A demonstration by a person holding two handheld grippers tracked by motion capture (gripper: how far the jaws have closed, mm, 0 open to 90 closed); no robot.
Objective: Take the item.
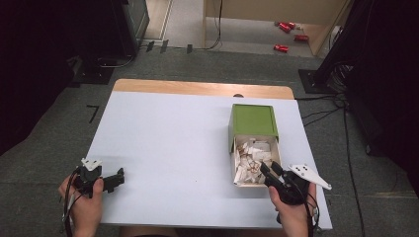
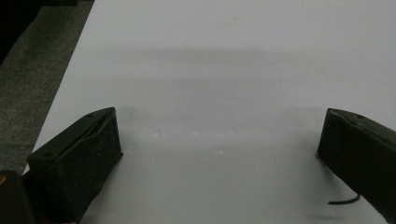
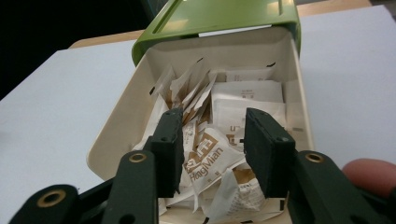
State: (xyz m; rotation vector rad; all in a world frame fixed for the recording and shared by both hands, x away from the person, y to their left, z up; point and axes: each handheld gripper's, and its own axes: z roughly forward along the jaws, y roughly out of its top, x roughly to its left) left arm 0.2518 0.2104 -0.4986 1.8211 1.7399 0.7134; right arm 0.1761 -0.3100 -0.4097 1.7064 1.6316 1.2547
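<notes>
My right hand-held gripper hangs over the near end of the cream drawer, jaws apart around a HagMian sachet in the heap of packets, the green box just behind. My left hand-held gripper gapes wide over bare worktop, well apart from the box.

From here my right tongs hide part of the packets; the green lid is cut off at the frame's top.
</notes>
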